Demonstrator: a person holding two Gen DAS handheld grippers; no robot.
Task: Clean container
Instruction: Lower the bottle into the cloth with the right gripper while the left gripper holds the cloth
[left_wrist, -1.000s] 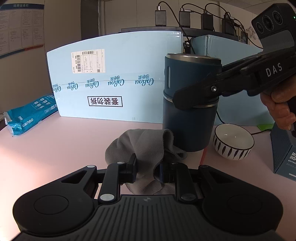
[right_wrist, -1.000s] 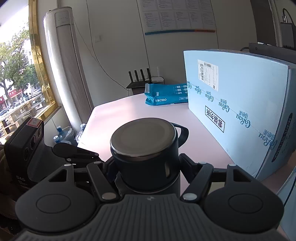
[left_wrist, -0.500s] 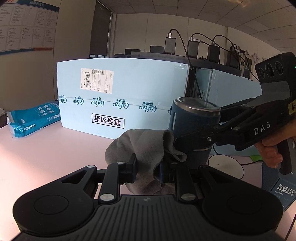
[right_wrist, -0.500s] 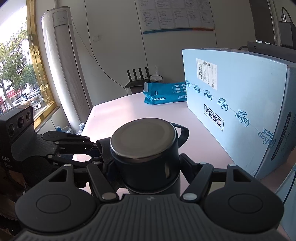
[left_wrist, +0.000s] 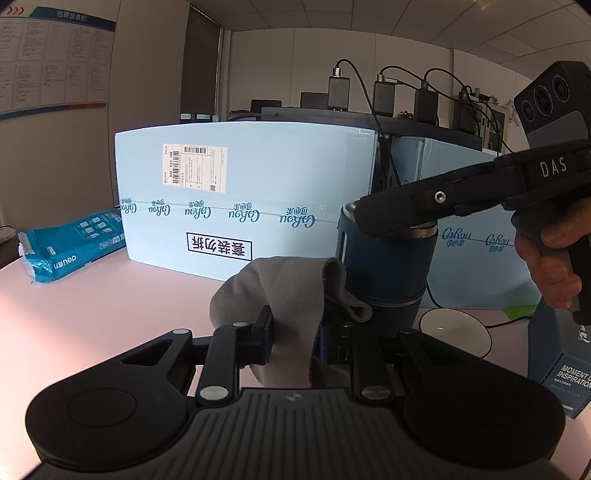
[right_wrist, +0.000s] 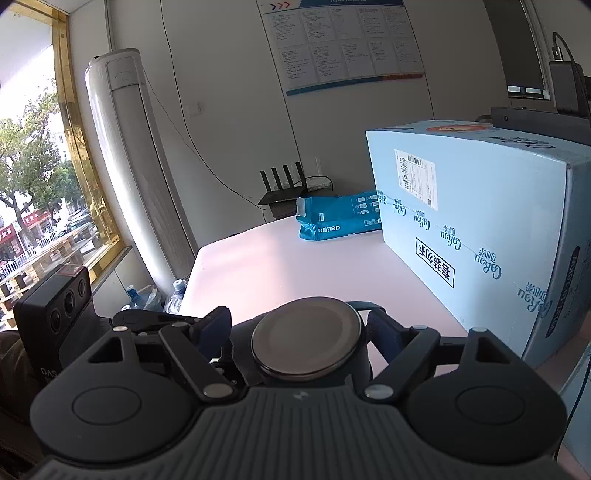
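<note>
Okay, left wrist view: left gripper (left_wrist: 293, 338) has its jaws closed on a grey cloth (left_wrist: 280, 291), bunched up between them and folding over at the top. Cloth touches the lower side of the flask (left_wrist: 384, 269), a dark blue container with a metal band near the top. Flask is upright, just ahead and right of the cloth; whether it rests on the pink worktop (left_wrist: 92, 310) can't be told. Lid is on, contents not visible. Right gripper (left_wrist: 391, 216) comes in from the right, one finger across the flask's upper part, a hand (left_wrist: 554, 258) on its grip. White bowl (left_wrist: 456, 332) sits on the worktop behind the flask, looks to hold nothing. Big light blue box (left_wrist: 243, 199) stands behind, teal pack (left_wrist: 70, 243) far left, dark box (left_wrist: 561, 354) at right edge.

Right wrist view: right gripper (right_wrist: 301, 332) has its jaws clamped on either side of the flask (right_wrist: 306, 339), seen from above, round metal lid (right_wrist: 306, 338) shut. Left gripper (right_wrist: 173, 321) is just left of the flask. Blue box (right_wrist: 480, 236) right, teal pack (right_wrist: 340, 218) far back on the worktop (right_wrist: 295, 266).
</note>
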